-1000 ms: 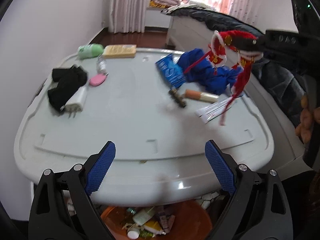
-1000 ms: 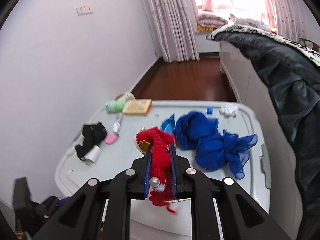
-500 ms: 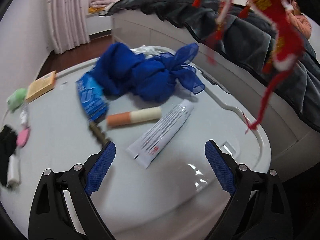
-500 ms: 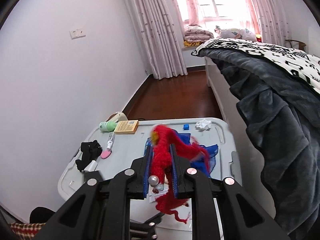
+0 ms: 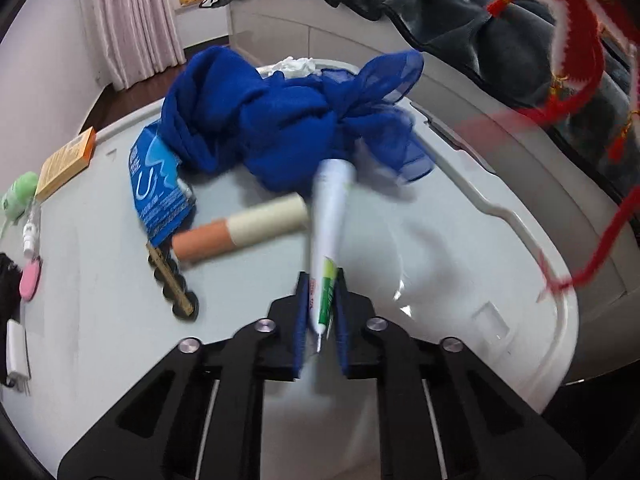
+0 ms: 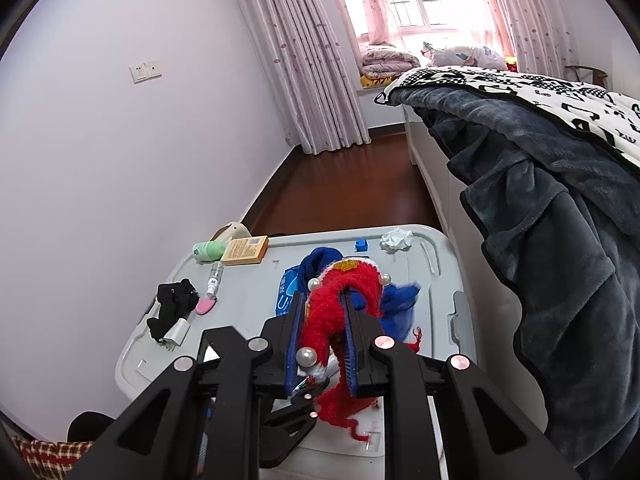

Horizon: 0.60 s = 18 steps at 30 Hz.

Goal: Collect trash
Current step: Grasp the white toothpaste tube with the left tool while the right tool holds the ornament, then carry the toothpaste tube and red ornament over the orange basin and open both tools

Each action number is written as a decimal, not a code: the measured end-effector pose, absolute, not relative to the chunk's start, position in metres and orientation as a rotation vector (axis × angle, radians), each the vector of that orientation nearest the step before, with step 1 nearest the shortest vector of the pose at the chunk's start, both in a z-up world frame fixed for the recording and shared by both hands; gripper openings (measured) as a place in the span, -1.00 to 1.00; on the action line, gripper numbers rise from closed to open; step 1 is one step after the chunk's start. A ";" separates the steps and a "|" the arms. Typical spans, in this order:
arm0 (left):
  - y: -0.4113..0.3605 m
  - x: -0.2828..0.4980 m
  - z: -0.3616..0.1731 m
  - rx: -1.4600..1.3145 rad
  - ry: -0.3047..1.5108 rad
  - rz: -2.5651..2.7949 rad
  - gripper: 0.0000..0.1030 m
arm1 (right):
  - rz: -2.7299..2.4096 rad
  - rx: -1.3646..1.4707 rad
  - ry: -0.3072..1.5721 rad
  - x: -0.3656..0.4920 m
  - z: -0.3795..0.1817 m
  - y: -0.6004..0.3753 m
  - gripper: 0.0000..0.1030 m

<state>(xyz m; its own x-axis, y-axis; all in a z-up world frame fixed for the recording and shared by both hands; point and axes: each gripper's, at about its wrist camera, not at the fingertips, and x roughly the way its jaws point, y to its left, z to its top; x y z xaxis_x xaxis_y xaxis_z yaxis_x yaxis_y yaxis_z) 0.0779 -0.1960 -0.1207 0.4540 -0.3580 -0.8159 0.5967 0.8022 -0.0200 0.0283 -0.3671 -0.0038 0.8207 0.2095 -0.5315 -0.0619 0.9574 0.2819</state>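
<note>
While both grippers grip, a white tube (image 5: 329,216) sits pinched by its flat end in the left gripper (image 5: 320,316).
Its tip lies on the grey bin lid (image 5: 440,248) against a blue scarf (image 5: 280,120), beside an orange-and-cream roll (image 5: 240,232); the right gripper (image 6: 320,344) clamps a red knitted ornament (image 6: 332,312) above the lid.

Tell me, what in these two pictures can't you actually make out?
- White tube in the left tool, left wrist view: motion blur smears its print.
- Blue scarf, right wrist view: mostly hidden behind the red knitted ornament in the right tool.
- Blue packet, left wrist view: its far end lies under the scarf.
- White charger, left wrist view: cut off by the picture's edge.
</note>
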 end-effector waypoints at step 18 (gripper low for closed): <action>-0.081 -0.007 -0.067 0.190 0.948 -0.456 -0.81 | 0.295 0.234 0.614 0.022 -0.007 -0.315 -0.62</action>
